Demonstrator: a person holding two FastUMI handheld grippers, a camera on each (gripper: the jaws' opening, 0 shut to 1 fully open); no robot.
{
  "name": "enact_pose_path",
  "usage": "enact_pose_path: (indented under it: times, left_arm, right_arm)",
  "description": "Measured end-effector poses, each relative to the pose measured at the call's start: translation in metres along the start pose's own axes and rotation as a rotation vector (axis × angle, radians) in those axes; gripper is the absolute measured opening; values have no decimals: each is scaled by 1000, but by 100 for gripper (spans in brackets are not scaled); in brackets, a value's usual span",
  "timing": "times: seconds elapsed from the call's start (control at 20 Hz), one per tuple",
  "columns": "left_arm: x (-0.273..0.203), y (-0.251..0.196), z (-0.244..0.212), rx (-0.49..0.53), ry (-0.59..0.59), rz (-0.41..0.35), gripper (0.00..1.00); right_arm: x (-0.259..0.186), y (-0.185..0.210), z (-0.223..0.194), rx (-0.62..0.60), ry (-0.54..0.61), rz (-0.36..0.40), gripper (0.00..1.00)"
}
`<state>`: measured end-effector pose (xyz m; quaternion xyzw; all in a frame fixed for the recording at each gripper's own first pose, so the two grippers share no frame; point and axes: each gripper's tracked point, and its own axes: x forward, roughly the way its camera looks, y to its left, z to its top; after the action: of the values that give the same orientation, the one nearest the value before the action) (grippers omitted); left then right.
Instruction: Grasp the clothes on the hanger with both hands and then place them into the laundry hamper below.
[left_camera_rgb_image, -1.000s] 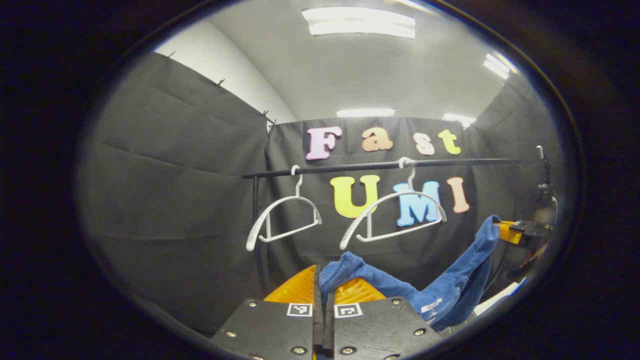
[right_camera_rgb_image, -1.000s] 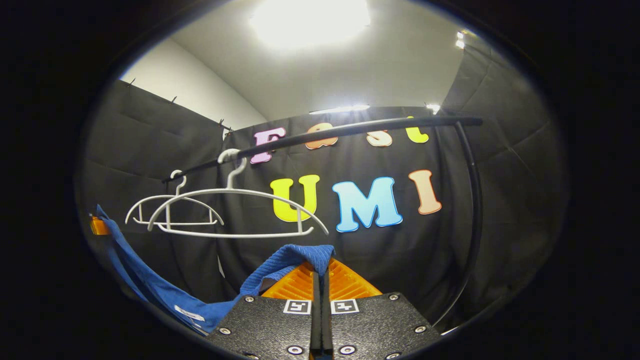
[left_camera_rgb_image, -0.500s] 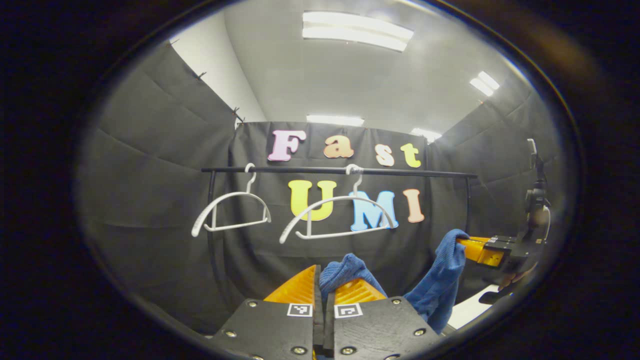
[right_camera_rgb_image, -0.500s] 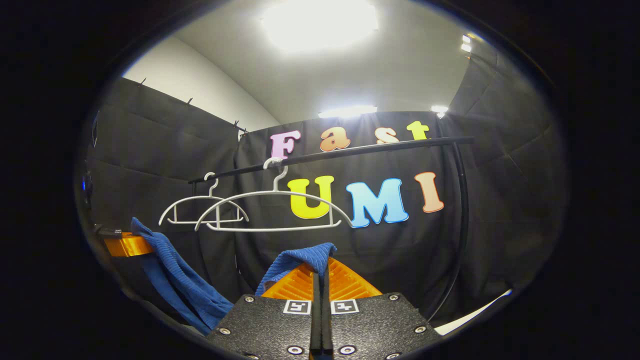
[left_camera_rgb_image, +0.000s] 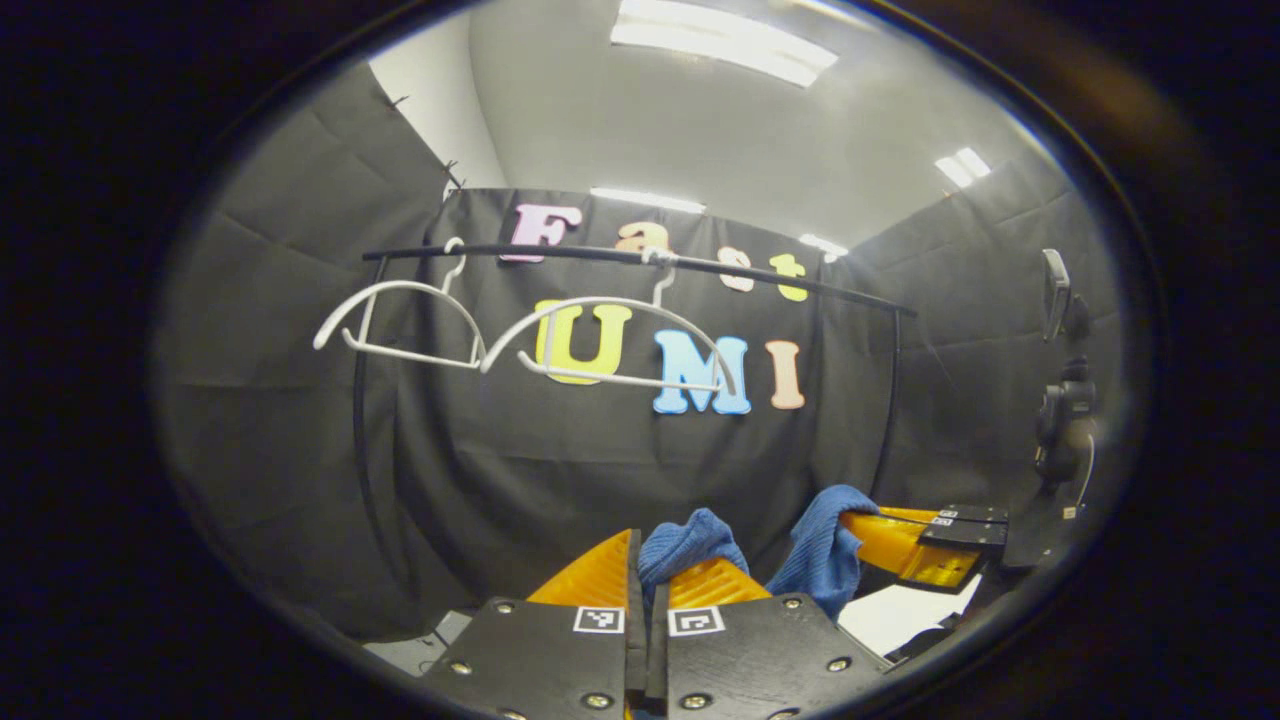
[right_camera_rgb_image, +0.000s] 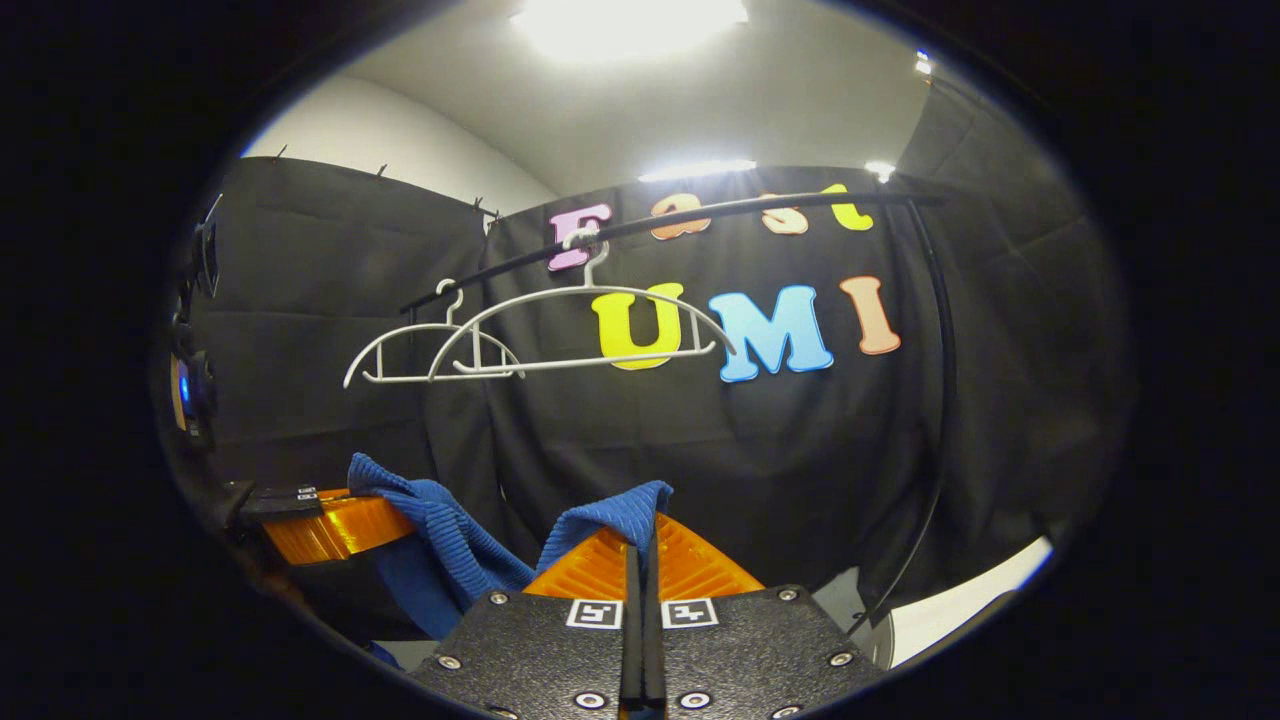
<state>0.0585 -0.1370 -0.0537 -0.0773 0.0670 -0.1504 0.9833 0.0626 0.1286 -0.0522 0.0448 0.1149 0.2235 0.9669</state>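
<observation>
While both grippers pinch the blue cloth (left_camera_rgb_image: 690, 543), clear of the bare hangers (right_camera_rgb_image: 590, 330) on the rail (left_camera_rgb_image: 620, 256), keep each pair of fingers clamped. Your left gripper (left_camera_rgb_image: 647, 565) grips one bunched end and your right gripper (right_camera_rgb_image: 640, 545) the other, near each other, with cloth sagging between. Lower both together and level; I judge the hamper lies beneath, so release only once the cloth is inside.
</observation>
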Motion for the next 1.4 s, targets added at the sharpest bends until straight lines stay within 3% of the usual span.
enact_pose_path:
  times: [0.05, 0.1, 0.3, 0.4, 0.5, 0.9, 0.95, 1.05, 1.15, 1.2, 1.3, 1.4]
  left_arm:
    - [2, 0, -12, -9, 20, 2, 5]
    - [0, -1, -25, -13, 37, 4, 1]
    - [10, 7, -73, -18, 122, 18, 0]
    - [15, 9, -97, -8, 169, 21, 5]
    - [14, 10, -128, -3, 223, 32, 1]
    - [0, 33, -241, 5, 459, 93, 1]
    - [-4, 37, -255, 16, 490, 100, 5]
    - [-10, 44, -282, 35, 560, 116, 1]
    - [-20, 51, -297, 40, 615, 123, 1]
    - [-27, 53, -307, 43, 643, 124, 6]
    - [-39, 56, -321, 46, 692, 121, 2]
    - [-42, 58, -324, 39, 718, 124, 11]
  right_arm:
    - [1, 0, -10, 3, 21, -3, 0]
    - [3, -1, -22, 8, 43, -4, 0]
    - [3, -2, -69, -4, 126, -17, 0]
    - [6, -5, -93, -10, 173, -24, 0]
    - [7, -8, -116, -22, 219, -33, 0]
    - [-5, -11, -209, -80, 430, -56, 2]
    - [-7, -11, -222, -90, 462, -54, 2]
    - [-12, -15, -245, -112, 525, -57, 5]
    - [-22, -17, -265, -122, 588, -59, 6]
    - [-27, -19, -275, -127, 616, -61, 6]
    - [-37, -19, -289, -133, 668, -61, 8]
    - [-38, -22, -294, -137, 697, -54, 16]
